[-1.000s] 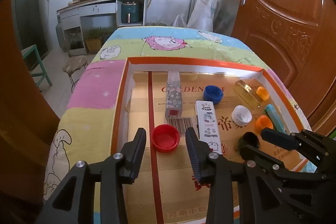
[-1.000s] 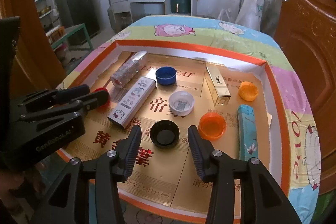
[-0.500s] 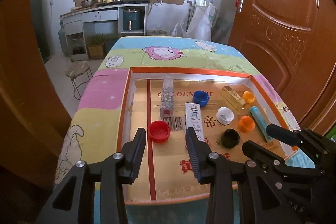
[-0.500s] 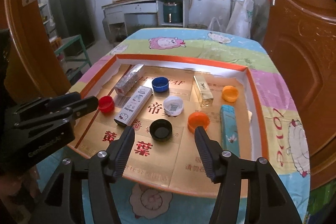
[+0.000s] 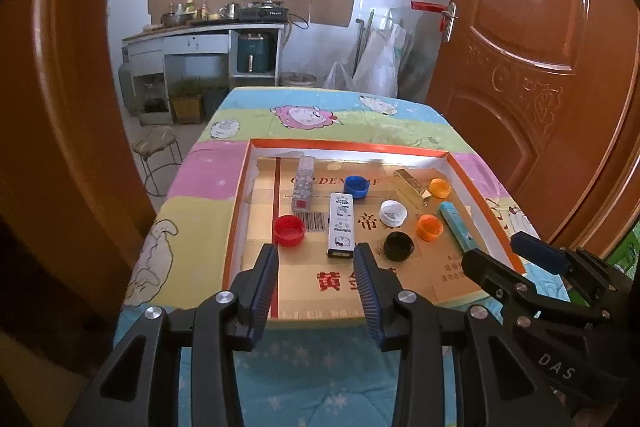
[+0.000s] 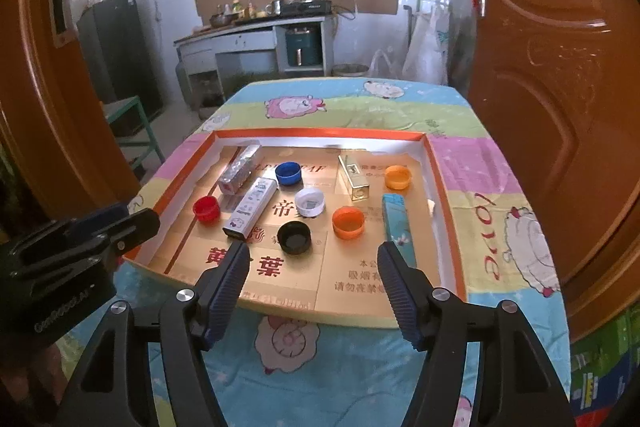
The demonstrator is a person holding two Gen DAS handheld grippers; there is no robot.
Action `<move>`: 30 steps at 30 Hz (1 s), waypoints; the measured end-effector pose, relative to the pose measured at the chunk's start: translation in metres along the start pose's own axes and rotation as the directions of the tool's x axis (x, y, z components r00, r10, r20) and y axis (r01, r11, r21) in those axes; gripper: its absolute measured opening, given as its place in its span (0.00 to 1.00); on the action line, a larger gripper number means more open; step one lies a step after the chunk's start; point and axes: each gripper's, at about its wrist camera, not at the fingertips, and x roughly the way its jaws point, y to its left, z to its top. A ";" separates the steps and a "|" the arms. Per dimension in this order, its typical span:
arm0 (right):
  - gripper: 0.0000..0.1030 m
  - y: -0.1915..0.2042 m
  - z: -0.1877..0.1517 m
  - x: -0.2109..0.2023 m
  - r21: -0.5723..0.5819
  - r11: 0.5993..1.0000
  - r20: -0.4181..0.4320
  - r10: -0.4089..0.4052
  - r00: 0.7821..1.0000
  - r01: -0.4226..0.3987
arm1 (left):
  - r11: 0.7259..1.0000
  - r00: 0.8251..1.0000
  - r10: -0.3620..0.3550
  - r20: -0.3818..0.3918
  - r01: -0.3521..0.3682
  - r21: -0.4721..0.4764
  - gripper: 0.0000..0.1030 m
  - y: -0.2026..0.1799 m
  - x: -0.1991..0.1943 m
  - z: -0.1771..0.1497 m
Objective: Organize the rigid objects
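An orange-rimmed cardboard tray (image 5: 236, 227) (image 6: 448, 227) lies on a cartoon-print table. In it are a red cap (image 5: 289, 230) (image 6: 206, 209), a blue cap (image 5: 356, 185) (image 6: 288, 173), a white cap (image 5: 393, 212) (image 6: 309, 201), a black cap (image 5: 398, 245) (image 6: 294, 237), two orange caps (image 5: 429, 227) (image 6: 348, 222), a white cartoon box (image 5: 341, 224) (image 6: 251, 202), a silver patterned box (image 5: 303, 181) (image 6: 239, 169), a gold box (image 5: 412, 185) (image 6: 354, 177) and a teal box (image 5: 456, 225) (image 6: 398, 225). My left gripper (image 5: 316, 253) and right gripper (image 6: 312, 251) are open, empty, above the tray's near edge.
A brown door (image 5: 540, 67) stands close on the right and a door frame (image 5: 60, 107) on the left. A stool (image 5: 156, 147) and a green chair (image 6: 132, 123) stand left of the table. A kitchen counter (image 5: 208, 39) lies behind.
Both grippers have drawn back and up from the tray, so the whole tray now shows. The right gripper's jaws have opened wider. The objects have not moved.
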 end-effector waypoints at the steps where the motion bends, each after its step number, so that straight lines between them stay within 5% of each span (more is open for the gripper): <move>1: 0.66 0.000 -0.002 -0.006 0.004 1.000 0.010 -0.005 1.000 0.005 | 1.000 1.000 0.006 0.004 -0.006 -0.002 0.38 -0.001 -0.004 -0.001; 11: 0.66 0.008 -0.010 -0.052 0.012 0.999 0.088 -0.030 0.996 0.030 | 1.000 0.998 -0.005 0.067 0.007 -0.023 0.38 -0.007 -0.050 -0.014; 17: 0.66 0.011 -0.018 -0.084 0.013 0.999 0.135 -0.046 0.990 0.044 | 0.997 0.988 0.079 0.130 -0.077 -0.021 0.38 -0.016 -0.083 -0.026; 23: 0.66 0.017 -0.031 -0.117 0.003 0.997 0.182 -0.070 0.981 0.071 | 1.000 0.989 0.011 0.148 -0.011 -0.004 0.38 -0.023 -0.110 -0.040; 30: 0.66 0.022 -0.049 -0.150 0.012 0.995 0.217 -0.096 0.971 0.096 | 1.000 0.980 0.014 0.199 -0.018 0.022 0.38 -0.032 -0.145 -0.055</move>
